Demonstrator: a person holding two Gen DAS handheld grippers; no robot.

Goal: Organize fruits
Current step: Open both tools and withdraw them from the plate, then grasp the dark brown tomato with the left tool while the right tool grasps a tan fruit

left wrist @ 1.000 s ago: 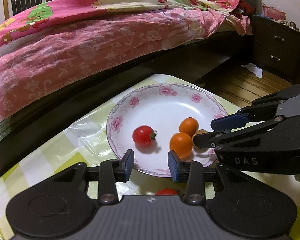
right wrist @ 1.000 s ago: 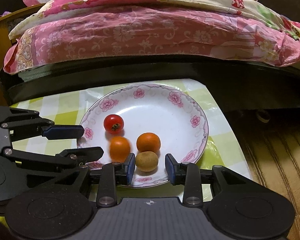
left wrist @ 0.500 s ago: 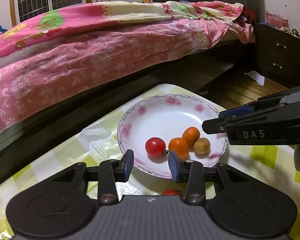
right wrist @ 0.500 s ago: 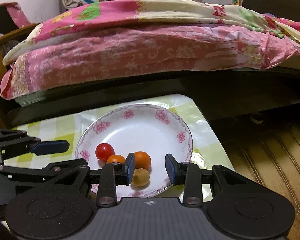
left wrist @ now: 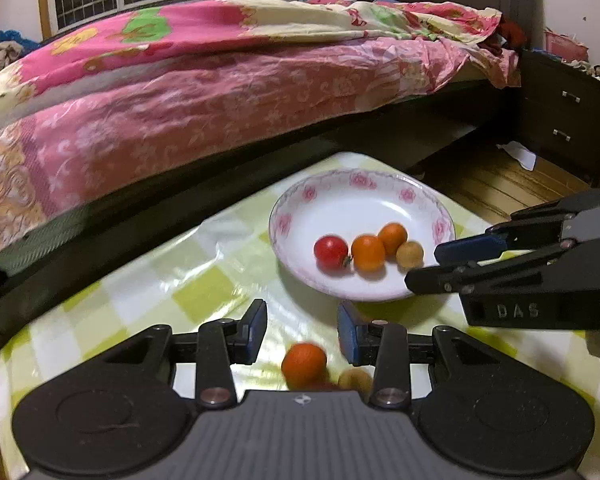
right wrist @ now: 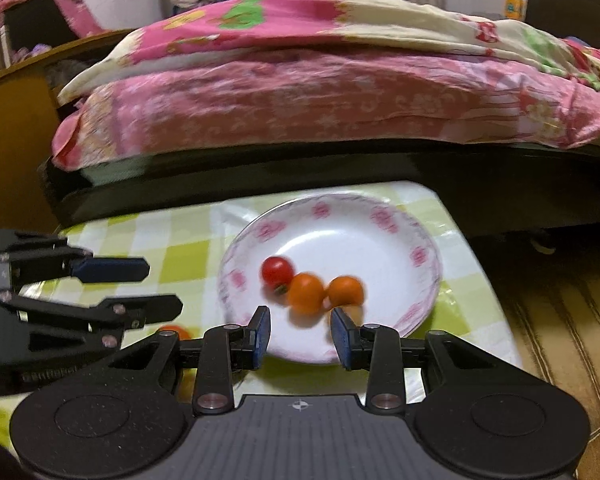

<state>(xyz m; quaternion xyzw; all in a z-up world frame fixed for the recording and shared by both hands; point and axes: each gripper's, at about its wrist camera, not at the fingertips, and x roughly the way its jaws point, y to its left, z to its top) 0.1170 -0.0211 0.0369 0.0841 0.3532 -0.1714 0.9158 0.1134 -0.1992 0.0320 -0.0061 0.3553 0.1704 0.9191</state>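
Note:
A white plate with pink flowers (left wrist: 360, 200) (right wrist: 340, 220) sits on the checked table. It holds a red tomato (left wrist: 331, 252) (right wrist: 277, 271), two oranges (left wrist: 368, 253) (left wrist: 393, 233) (right wrist: 306, 293) (right wrist: 345, 290) and a small tan fruit (left wrist: 409, 254). My left gripper (left wrist: 302, 330) is open and empty, pulled back from the plate, above a loose orange fruit (left wrist: 304, 364) and a small tan fruit (left wrist: 354, 380) on the cloth. My right gripper (right wrist: 298, 330) is open and empty at the plate's near rim. It shows at the right in the left wrist view (left wrist: 452, 262).
A bed with a pink quilt (left wrist: 220, 88) runs along the far side of the table. The table's right edge drops to a wooden floor (right wrist: 560, 320). A dark nightstand (left wrist: 568, 108) stands far right. The left gripper's fingers (right wrist: 108, 270) show at left.
Both grippers have drawn back and up from the plate. The fruits in the plate look smaller and farther. A loose orange and a tan fruit have come into view under my left gripper.

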